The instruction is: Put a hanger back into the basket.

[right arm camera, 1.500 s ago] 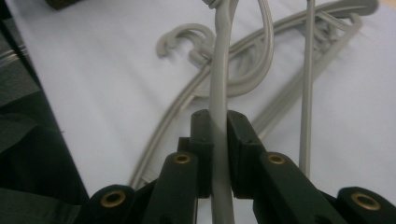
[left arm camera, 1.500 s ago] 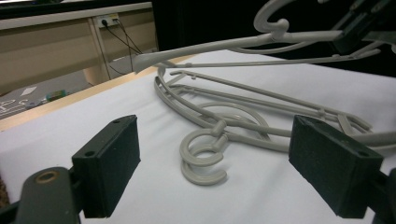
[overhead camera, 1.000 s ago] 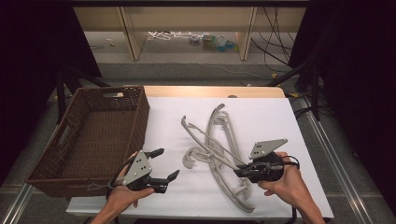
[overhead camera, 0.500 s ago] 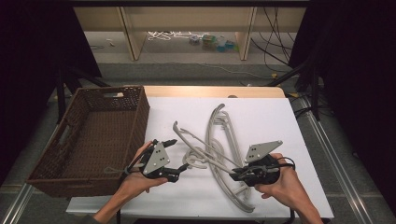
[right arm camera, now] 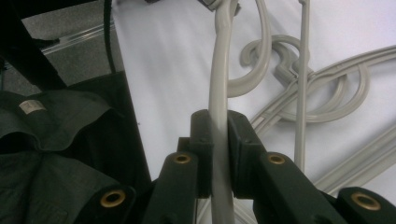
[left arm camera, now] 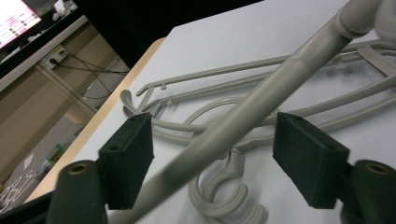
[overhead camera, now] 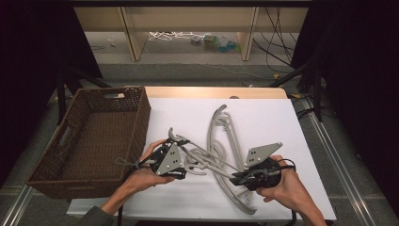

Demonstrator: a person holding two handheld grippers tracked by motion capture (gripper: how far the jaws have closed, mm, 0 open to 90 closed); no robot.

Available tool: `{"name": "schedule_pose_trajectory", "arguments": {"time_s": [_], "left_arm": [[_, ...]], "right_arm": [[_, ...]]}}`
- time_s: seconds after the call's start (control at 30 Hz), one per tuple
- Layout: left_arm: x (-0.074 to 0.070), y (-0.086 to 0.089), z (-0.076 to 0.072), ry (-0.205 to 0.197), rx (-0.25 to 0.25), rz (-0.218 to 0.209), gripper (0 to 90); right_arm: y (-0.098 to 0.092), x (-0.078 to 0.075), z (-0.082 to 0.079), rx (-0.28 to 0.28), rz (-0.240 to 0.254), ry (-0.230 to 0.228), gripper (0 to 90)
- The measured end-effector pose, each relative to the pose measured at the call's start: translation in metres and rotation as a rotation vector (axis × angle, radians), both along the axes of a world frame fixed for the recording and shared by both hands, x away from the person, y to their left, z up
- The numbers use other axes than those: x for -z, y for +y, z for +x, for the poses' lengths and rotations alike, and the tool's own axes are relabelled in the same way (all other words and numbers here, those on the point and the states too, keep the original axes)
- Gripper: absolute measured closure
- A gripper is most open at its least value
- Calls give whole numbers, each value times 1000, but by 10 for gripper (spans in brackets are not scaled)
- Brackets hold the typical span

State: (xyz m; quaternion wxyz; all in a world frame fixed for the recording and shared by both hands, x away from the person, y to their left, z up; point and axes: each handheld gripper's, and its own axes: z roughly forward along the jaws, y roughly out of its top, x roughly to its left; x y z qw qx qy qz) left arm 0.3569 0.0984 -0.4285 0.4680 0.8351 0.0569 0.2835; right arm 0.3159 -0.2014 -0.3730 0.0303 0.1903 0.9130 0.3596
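Note:
A pile of grey plastic hangers lies on the white table. One hanger's long arm runs from left to right between my two grippers. My right gripper is shut on that hanger arm, with both pads tight against it. My left gripper straddles the same arm at its other end. Its jaws have just been closing, but a gap still shows on either side of the bar, so the left gripper is open. A hanger hook lies on the table below it.
A brown wicker basket stands empty at the table's left, close to my left hand. Bare white tabletop lies at the back and at the right. Beyond the table are a wooden shelf and floor cables.
My left gripper has moved right, from the table's front edge by the basket to the hanger pile, and now has the hanger arm between its jaws. The right gripper has stayed put, still shut.

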Motion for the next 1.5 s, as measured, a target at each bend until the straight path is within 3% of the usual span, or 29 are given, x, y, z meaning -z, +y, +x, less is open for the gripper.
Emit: {"name": "schedule_pose_trajectory", "arguments": {"time_s": [0.17,0.23,0.3,0.43,0.5,0.6,0.63,0.67,0.87,0.97,1.03,1.1,1.17,1.2,1.27,1.33,1.5], "left_arm": [[-1,-2,2,-11,56,38,395],[-3,-2,1,0,79,49,455],[-4,-1,0,-13,109,82,534],[-4,-2,-3,-66,172,155,643],[-6,-2,-4,-99,196,213,673],[-7,-4,-9,-140,221,255,717],[-8,-4,-9,-163,231,289,726],[-7,-5,-11,-170,228,269,734],[-8,-8,-14,-196,241,286,775],[-9,-9,-17,-172,241,281,790],[-13,-8,-16,-130,223,254,793],[-17,-6,-15,-119,196,261,794],[-19,-4,-14,-99,162,265,794],[-19,-4,-13,-66,148,246,794],[-21,-4,-11,-40,112,253,793],[-22,-3,-9,2,71,232,794],[-25,3,-2,85,0,181,794]], "right_arm": [[1,0,-1,-24,1,9,826],[2,1,-1,-34,0,14,826],[2,1,0,-42,4,11,826],[0,1,1,-58,0,13,826],[0,2,1,-63,2,11,824],[-5,2,5,-83,32,11,820],[-6,1,4,-83,38,14,819],[-7,1,5,-85,41,13,816],[-15,-3,9,-55,79,-35,755],[-20,-7,12,-24,86,-68,710],[-22,-10,13,21,94,-110,604],[-25,-15,15,85,147,-136,536],[-29,-21,16,149,149,-175,439],[-31,-23,16,190,170,-188,403],[-36,-29,15,259,211,-215,356],[-38,-33,15,305,229,-254,328],[-40,-39,11,376,239,-287,258]]}}
